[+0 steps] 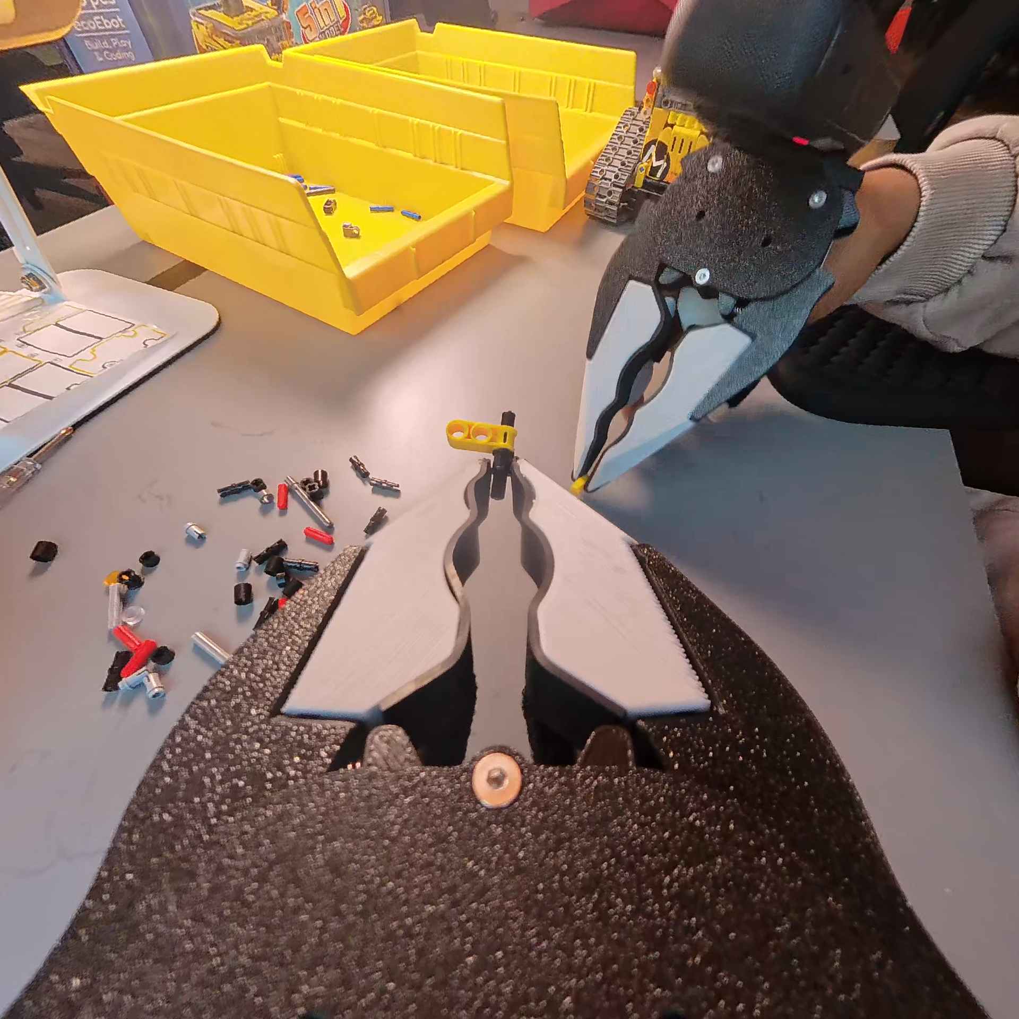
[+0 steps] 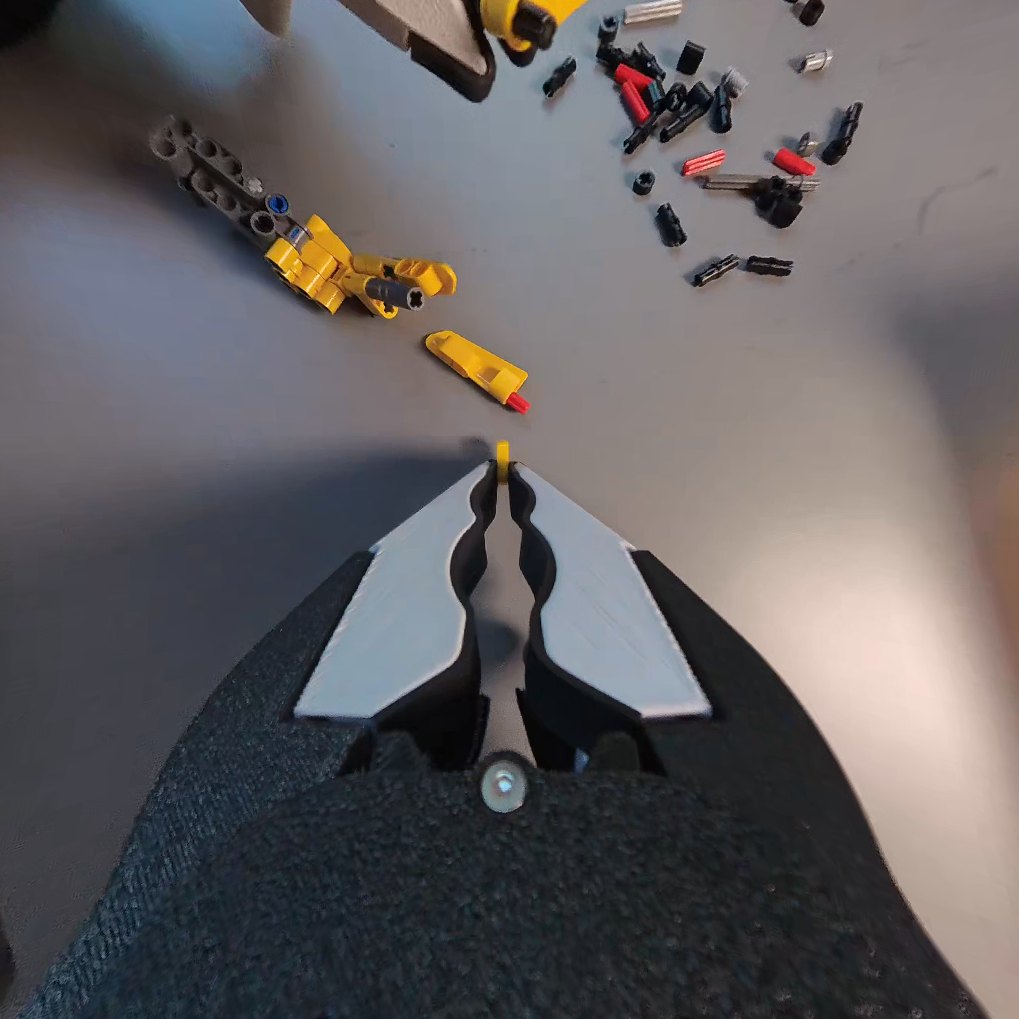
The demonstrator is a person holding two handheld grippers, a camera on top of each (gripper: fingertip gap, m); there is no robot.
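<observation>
My left gripper [image 1: 500, 468] is shut on a black pin [image 1: 502, 463] that carries a small yellow beam [image 1: 478, 434], held just above the grey table [image 1: 772, 551]. My right gripper [image 2: 500, 463] is shut on a small yellow piece [image 2: 502, 453]; it also shows in the left wrist view [image 1: 585, 485], tips near the table, just right of my left tips. In the right wrist view a yellow piece with a red pin [image 2: 477, 365] lies just ahead of my right tips. A yellow and dark grey assembly [image 2: 309, 248] lies farther off to the left.
Loose black, red and grey pins [image 1: 220, 551] are scattered left of my left gripper, also seen in the right wrist view [image 2: 717, 127]. Two yellow bins [image 1: 287, 182] stand at the back, the nearer holding small parts. A tracked yellow toy vehicle [image 1: 634, 160] stands behind. A white sheet on a stand base [image 1: 82, 342] lies left. There is about 10 cm between the tips of the two grippers.
</observation>
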